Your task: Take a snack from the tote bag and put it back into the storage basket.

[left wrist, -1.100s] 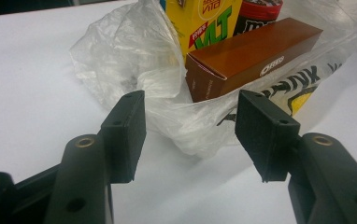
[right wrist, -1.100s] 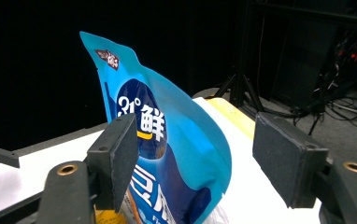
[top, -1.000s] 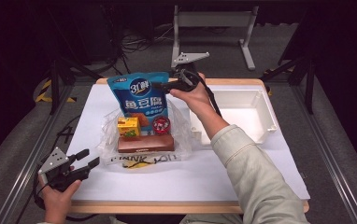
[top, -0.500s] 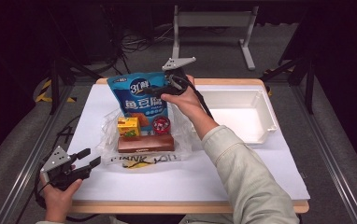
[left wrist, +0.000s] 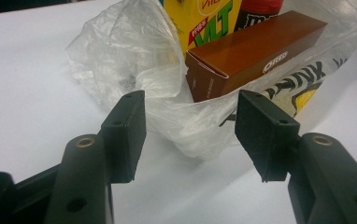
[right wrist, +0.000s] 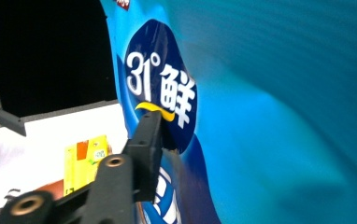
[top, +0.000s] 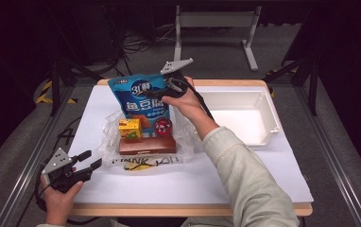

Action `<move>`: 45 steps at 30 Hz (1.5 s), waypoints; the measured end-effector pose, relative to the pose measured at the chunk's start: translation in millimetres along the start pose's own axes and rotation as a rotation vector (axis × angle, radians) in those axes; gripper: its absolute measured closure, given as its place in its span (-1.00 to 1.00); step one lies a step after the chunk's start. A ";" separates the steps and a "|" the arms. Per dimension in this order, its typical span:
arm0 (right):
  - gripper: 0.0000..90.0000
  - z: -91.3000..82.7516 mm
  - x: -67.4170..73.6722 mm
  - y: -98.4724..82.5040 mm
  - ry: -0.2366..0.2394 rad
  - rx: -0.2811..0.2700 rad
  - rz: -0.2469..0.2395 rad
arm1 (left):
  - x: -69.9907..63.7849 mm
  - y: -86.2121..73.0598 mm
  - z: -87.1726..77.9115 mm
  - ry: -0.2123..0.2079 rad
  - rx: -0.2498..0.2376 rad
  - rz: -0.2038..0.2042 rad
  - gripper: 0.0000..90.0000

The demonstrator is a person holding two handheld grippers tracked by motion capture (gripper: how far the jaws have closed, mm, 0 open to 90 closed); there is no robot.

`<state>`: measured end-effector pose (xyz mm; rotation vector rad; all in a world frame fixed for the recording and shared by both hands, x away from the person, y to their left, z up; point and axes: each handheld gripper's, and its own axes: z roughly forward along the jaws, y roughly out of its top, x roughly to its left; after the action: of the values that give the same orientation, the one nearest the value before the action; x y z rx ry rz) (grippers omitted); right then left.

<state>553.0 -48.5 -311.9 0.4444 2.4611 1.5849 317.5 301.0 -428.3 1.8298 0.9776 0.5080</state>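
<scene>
Two grippers at work over a white table (top: 263, 179). Right gripper (top: 165, 88) sits upper centre of the high view, at the right edge of a blue pouch (top: 141, 97) that stands upright at the back of a clear plastic bag (top: 110, 130). Its jaws have just been closing, with the pouch's edge between them. In the right gripper view one black jaw lies flat against the printed face of the pouch (right wrist: 260, 93), on the dark round logo; the other jaw is hidden behind the pouch. Reads as clamped on the pouch.

Pouch leans slightly left, top edge just below the far table edge in the high view. In front of it, inside the bag: a yellow carton (top: 129, 128), a red-topped tub (top: 163, 126) just right of the carton, and a brown box (top: 147, 144) lying across the front, touching both.

Left gripper (top: 85, 162) is lower left of the high view, at the near table edge, held in a hand (top: 58, 201). Jaws stand well apart, nothing between the pads. In the left gripper view they point at the crumpled bag (left wrist: 134, 65) and the end of the brown box (left wrist: 251, 51), just short of the plastic.

White tray (top: 268, 101) sits right of centre in the high view, apart from the bag, beyond the right forearm's sleeve (top: 244, 179).
</scene>
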 end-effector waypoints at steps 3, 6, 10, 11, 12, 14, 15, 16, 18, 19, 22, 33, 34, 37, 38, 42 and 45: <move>0.44 -0.7 -0.5 0.4 0.004 0.011 -0.011 | -0.3 -0.1 0.2 -0.003 0.000 -0.001 -0.03; 0.55 -0.8 0.2 1.0 0.005 0.020 -0.016 | -0.6 0.2 0.2 -0.003 0.005 0.003 -0.03; 0.70 -0.6 0.7 1.3 0.002 0.031 -0.024 | -0.1 0.0 0.1 0.003 0.004 -0.002 -0.03; 0.75 -0.4 1.0 1.4 0.003 0.034 -0.031 | 0.3 -0.2 0.1 0.003 0.004 -0.005 -0.03; 0.80 -0.2 1.5 1.5 0.002 0.039 -0.035 | 0.5 -0.3 0.0 0.003 0.006 -0.005 -0.03; 0.87 0.5 2.3 1.6 0.001 0.046 -0.039 | 0.9 -0.5 -0.3 0.004 0.008 -0.005 -0.02; 0.90 0.9 2.7 1.6 0.000 0.047 -0.040 | 1.0 -0.5 -0.3 0.004 0.007 -0.005 -0.02; 0.92 1.3 3.0 1.6 -0.001 0.049 -0.040 | 1.0 -0.5 -0.5 0.005 0.006 -0.006 -0.02; 0.98 2.1 3.9 1.7 -0.002 0.056 -0.042 | 1.2 -0.7 -0.6 0.005 0.005 -0.006 -0.02; 1.00 2.4 4.2 1.8 -0.001 0.059 -0.040 | 1.3 -0.8 -0.7 0.006 0.005 -0.006 -0.02; 1.00 2.6 5.6 2.8 -0.010 0.067 -0.043 | 1.4 -0.9 -0.9 0.005 0.005 -0.007 -0.02; 1.00 1.6 8.5 5.6 -0.025 0.085 -0.051 | 1.6 -0.7 -0.5 -0.002 0.001 -0.004 -0.03; 1.00 1.2 8.9 6.4 -0.025 0.090 -0.052 | 1.5 -0.6 -0.2 -0.002 0.001 -0.004 -0.03; 1.00 0.6 10.1 7.3 -0.020 0.093 -0.049 | 1.5 -0.6 0.0 -0.001 -0.001 -0.003 -0.03; 1.00 0.4 10.6 7.6 -0.015 0.092 -0.046 | 1.6 -0.6 0.0 -0.001 -0.001 -0.004 -0.03; 1.00 0.3 15.7 10.7 -0.006 0.091 -0.056 | 1.6 -0.6 0.0 -0.007 -0.003 -0.003 -0.03; 1.00 0.4 20.1 15.6 -0.008 0.097 -0.075 | 1.5 -0.5 0.2 -0.008 -0.003 -0.001 -0.03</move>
<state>536.7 -35.2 -297.8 0.3677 2.5255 1.4372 318.4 302.3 -429.0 1.8272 0.9713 0.5009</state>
